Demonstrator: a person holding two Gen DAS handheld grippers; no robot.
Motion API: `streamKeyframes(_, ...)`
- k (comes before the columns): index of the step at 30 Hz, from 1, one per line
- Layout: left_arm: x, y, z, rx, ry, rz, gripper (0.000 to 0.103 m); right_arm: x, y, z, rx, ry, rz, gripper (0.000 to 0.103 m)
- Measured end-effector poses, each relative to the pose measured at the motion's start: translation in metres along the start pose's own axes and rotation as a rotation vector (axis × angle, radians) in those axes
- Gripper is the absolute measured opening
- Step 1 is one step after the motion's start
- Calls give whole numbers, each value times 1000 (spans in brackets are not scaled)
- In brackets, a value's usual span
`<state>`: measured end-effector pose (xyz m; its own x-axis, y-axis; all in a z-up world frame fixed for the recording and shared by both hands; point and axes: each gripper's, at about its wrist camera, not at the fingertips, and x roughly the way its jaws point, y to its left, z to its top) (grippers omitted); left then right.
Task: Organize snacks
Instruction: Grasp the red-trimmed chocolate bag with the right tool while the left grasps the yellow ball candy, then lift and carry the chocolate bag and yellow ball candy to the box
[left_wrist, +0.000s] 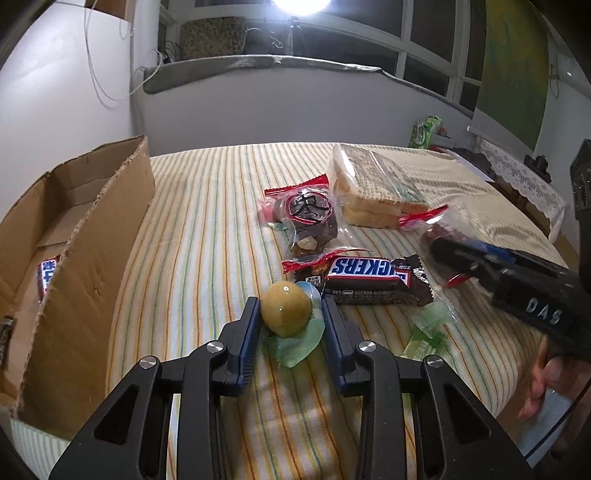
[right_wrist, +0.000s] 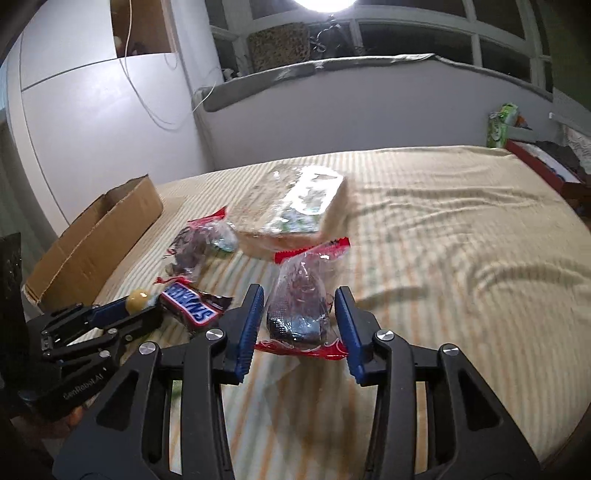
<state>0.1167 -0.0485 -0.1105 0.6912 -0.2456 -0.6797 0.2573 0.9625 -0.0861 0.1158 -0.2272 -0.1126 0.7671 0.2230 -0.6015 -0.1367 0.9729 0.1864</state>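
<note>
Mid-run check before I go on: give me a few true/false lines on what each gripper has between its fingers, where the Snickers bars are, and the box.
1. The left gripper has the yellow ball snack between its fingers. True.
2. The right gripper is around a Snickers bar. False: a clear red-edged packet sits between its fingers.
3. A Snickers bar lies on the striped cloth. True.
4. The cardboard box is empty. False: a Snickers wrapper shows inside it.
5. The wafer pack is in the box. False: it lies on the cloth, beyond the packets.
</note>
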Motion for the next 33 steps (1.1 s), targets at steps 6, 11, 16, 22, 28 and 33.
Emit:
streamKeyframes(6,-5,1,-9,-2,-36,10,31,-13,-13,-7,4,-5,-51,42)
streamKeyframes(11,-5,0,-10,-3,-48,15,31,-11,-18,-13,16,-2,-49,42)
streamKeyframes(16,-8,-1,-7,-9,-45,21,30,-12,-19,-15,34,-22,-40,42)
streamKeyframes(22,-44,-4,6,-8,-119,35,30,-51,1,1,11,-108,-37,7)
streamKeyframes(28,-111,-17,30,45,-268,28,30,-100,36,25,-111,-152,-77,4)
streamKeyframes(33,-127,-9,29,17,-316,16,31,-53,1,-7,-51,-33,-127,11)
